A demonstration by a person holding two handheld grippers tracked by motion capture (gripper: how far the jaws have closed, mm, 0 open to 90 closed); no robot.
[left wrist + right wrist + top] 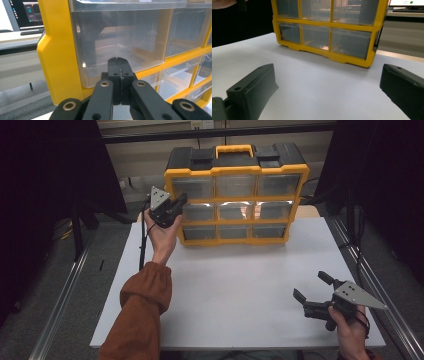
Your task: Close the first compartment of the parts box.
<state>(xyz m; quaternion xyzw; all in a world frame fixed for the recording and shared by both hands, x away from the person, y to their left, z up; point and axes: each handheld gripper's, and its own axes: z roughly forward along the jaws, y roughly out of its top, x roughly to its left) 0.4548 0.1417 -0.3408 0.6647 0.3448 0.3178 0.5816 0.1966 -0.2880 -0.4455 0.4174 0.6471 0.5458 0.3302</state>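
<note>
Yellow-framed organizer with black top, clear drawers, perhaps faintly smoky; white table; rust-orange sleeve.

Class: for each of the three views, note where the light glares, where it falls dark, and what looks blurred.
High view: glare streaks the organiser's middle drawers, and the surroundings fall dark. Left gripper view: the clear drawer shows soft reflections; the near fingers are sharp. Right gripper view: the fingers are blurred, and the white table is evenly lit.

The left gripper is raised at the far left, its jaws pressed together with nothing between them, carried by a hand on a rust-brown sleeved forearm. The right gripper sits low at the near right, jaws spread wide, pointing left.
</note>
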